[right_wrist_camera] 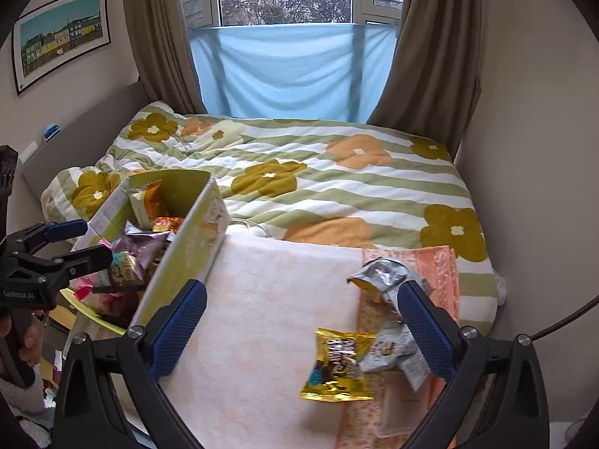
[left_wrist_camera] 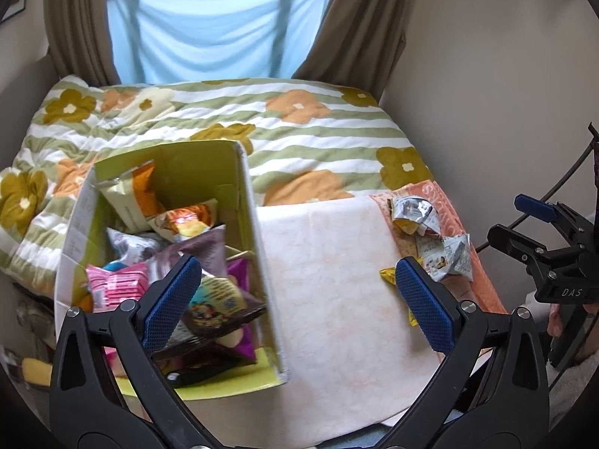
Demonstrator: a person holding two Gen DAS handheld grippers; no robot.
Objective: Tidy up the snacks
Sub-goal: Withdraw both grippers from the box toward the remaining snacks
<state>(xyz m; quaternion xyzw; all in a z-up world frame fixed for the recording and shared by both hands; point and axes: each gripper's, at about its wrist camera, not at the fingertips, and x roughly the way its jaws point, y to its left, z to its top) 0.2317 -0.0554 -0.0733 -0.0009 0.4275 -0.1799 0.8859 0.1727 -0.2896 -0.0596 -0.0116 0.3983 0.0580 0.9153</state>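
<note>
Left wrist view: left gripper spread wide and empty, above the yellow-green snack box.
Right gripper likewise gapes, holding nothing; gold packet and what look like silver wrappers lie on the pale cloth.

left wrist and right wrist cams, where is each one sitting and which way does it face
Left wrist: rides the left tool, looking forward over the snack box and pale mat toward the window; its open blue fingers show, the right tool at right.
Right wrist: rides the right tool, facing the same way above the yellow packet and silver packets; the left tool and a hand show at left.
Both share box, mat, floral bedspread and blue cloth.
</note>
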